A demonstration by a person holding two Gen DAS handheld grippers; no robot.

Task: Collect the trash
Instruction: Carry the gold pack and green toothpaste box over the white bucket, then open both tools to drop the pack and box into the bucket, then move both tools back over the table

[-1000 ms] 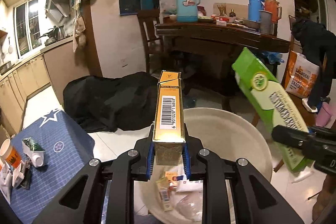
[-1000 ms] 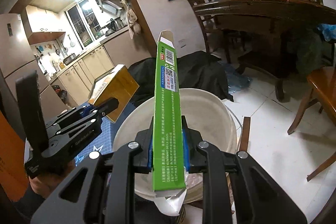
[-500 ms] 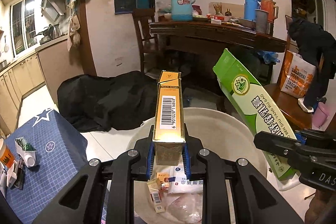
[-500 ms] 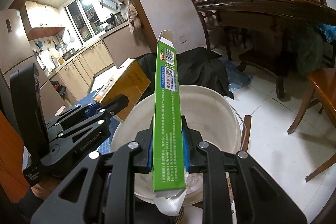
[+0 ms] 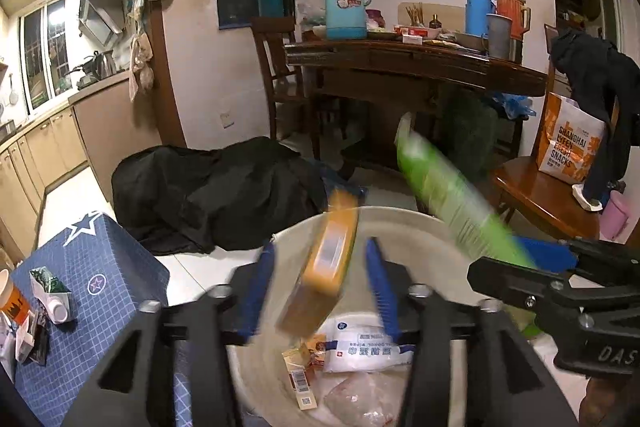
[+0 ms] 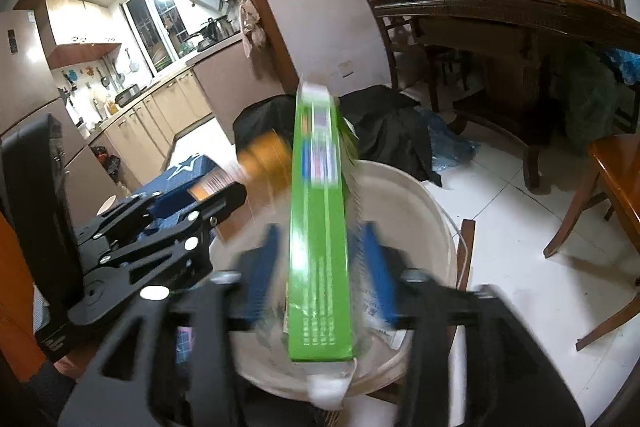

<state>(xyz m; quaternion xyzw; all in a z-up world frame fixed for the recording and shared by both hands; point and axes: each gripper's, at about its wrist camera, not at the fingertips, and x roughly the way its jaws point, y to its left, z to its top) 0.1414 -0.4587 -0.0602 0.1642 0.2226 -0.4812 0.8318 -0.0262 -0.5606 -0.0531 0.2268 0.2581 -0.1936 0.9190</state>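
Note:
A white bucket (image 5: pixel 404 223) with several wrappers in its bottom sits right below both grippers; it also shows in the right wrist view (image 6: pixel 436 223). My left gripper (image 5: pixel 318 291) is open; a gold box (image 5: pixel 324 263) is blurred and tilted between its spread blue pads, falling toward the bucket. My right gripper (image 6: pixel 318 267) is open; a long green box (image 6: pixel 320 227) drops between its pads, blurred. The green box (image 5: pixel 448 203) also shows in the left wrist view, above the right gripper's black body (image 5: pixel 560 291).
A blue cloth-covered surface (image 5: pixel 96 267) at left holds small wrappers (image 5: pixel 46 291) and a cup. A black cloth (image 5: pixel 216 191) lies on the floor behind the bucket. A wooden table (image 5: pixel 412 67) with flasks, chairs and a snack bag (image 5: pixel 568 143) stand behind and right.
Both grippers have opened over the bucket. The gold box and the green box have slipped free and are falling, both blurred.

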